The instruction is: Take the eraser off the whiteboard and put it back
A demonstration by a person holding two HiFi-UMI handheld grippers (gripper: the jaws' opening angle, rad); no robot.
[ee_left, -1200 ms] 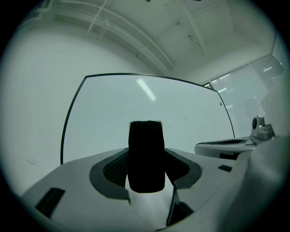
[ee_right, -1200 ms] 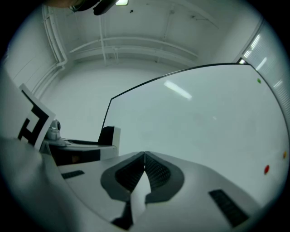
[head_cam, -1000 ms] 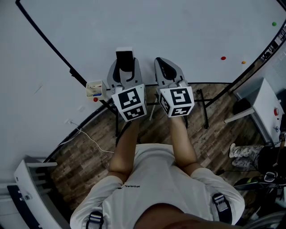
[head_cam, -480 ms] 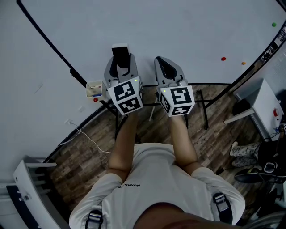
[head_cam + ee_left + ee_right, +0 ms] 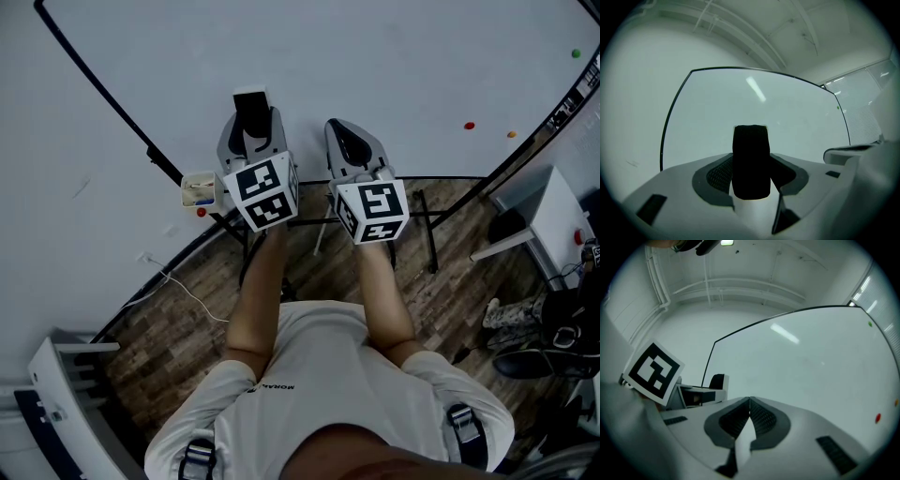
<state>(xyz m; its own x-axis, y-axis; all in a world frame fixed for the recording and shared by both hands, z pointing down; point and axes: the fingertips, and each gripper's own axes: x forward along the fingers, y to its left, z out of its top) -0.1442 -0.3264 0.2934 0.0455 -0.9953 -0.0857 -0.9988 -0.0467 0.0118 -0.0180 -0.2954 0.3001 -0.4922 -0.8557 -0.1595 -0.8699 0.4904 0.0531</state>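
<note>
The eraser (image 5: 250, 103), black felt on a white back, sits between the jaws of my left gripper (image 5: 251, 120), which is shut on it. In the left gripper view the eraser (image 5: 751, 154) stands upright in front of the whiteboard (image 5: 754, 108), close to its surface; I cannot tell whether they touch. My right gripper (image 5: 340, 133) hangs beside it to the right, shut and with nothing in it; its pads meet in the right gripper view (image 5: 749, 405). There the eraser (image 5: 717, 380) shows at the left.
A small holder with markers (image 5: 199, 187) hangs at the whiteboard's (image 5: 375, 56) lower edge, a red magnet (image 5: 201, 209) under it. Red (image 5: 469, 124), orange (image 5: 511, 133) and green (image 5: 576, 52) magnets sit at the right. Stand legs (image 5: 427, 225), a white cabinet (image 5: 548, 220) and a floor cable (image 5: 187, 291) lie below.
My left gripper has moved a little up and to the left in the head view, with the eraser still in it. The right gripper has not moved.
</note>
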